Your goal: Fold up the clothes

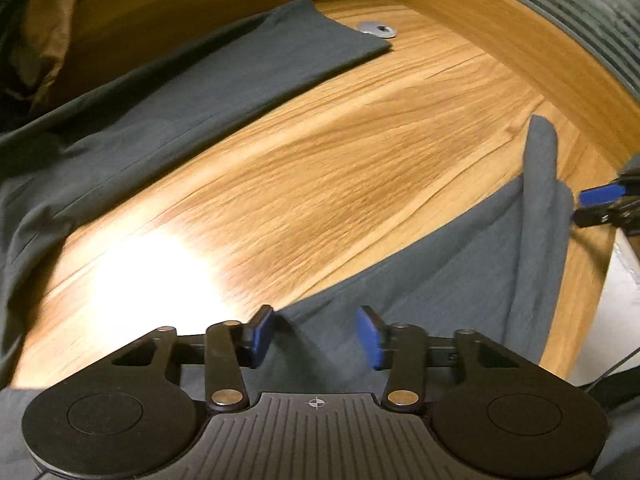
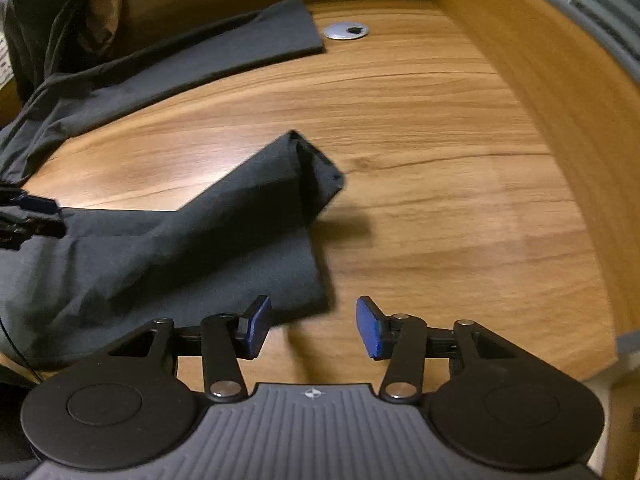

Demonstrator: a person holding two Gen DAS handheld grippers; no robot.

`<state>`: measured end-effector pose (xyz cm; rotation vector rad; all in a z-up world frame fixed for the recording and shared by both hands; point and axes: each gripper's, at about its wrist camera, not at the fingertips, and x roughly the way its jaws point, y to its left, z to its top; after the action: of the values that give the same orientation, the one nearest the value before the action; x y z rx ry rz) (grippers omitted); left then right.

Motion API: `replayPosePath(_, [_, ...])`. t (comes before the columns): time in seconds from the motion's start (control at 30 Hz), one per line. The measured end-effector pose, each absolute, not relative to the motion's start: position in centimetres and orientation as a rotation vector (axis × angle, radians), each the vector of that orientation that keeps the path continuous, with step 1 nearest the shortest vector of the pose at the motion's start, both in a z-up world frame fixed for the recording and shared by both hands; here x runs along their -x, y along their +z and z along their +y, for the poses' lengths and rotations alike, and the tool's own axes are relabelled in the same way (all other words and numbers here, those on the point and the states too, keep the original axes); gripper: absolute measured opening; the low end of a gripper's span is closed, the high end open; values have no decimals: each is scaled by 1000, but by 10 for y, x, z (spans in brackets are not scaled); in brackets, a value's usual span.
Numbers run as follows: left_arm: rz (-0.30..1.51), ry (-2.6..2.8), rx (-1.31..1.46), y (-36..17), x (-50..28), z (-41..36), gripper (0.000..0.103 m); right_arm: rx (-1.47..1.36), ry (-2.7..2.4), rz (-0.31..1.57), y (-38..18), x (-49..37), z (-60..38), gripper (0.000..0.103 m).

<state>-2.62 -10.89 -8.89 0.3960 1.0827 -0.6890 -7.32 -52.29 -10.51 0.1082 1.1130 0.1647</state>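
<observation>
While both grippers hang low over the desk (image 1: 320,152), a dark grey garment (image 1: 140,120) lies spread across the wood, most likely trousers, with two long legs running away from the cameras.

Far leg (image 2: 224,52): flat, lies along the desk's back left, its hem end square and just beside a round silver grommet (image 2: 346,31).

Near leg (image 2: 180,256): bunched, with deep folds. Its end (image 2: 312,168) is doubled over and stands up off the wood, casting a shadow to the right. In the left view the same end (image 1: 542,152) shows as a raised upright flap.

Left gripper (image 1: 316,338): jaws apart, nothing between the blue pads (image 1: 370,336). Cloth of the near leg lies directly below and ahead of them. Contact with the cloth cannot be told.

Right gripper (image 2: 314,328): jaws apart, empty. Left pad is over the edge of the near leg, right pad over bare wood. In the left view its blue tip (image 1: 600,196) sits just beside the raised flap, apart from it.

A raised wooden rim (image 2: 540,80) bounds the desk at back and right. Crumpled dark cloth (image 2: 52,28) is heaped at the far left corner. Bright glare patch on the wood in the left view.
</observation>
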Motion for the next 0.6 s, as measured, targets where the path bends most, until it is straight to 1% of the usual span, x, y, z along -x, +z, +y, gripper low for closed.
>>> replayPosePath(0.17, [1093, -706, -433, -96, 13, -125, 44, -58, 223, 1117, -112, 63, -510, 52])
replayPosePath(0.23, [1090, -702, -437, -97, 12, -126, 44, -34, 237, 1122, -114, 61, -506, 50])
replayPosePath(0.27, [1088, -700, -440, -97, 11, -126, 44, -19, 241, 1125, -114, 61, -504, 45])
replayPosePath(0.3, [1086, -698, -442, -97, 11, -127, 44, 0, 240, 1117, -113, 62, -502, 32])
replayPosePath(0.37, [1083, -693, -446, -98, 11, -127, 46, 5, 223, 1118, -110, 64, -503, 14])
replayPosePath(0.6, [1076, -665, -435, -98, 14, -127, 47, -31, 137, 1113, -73, 107, -517, 11])
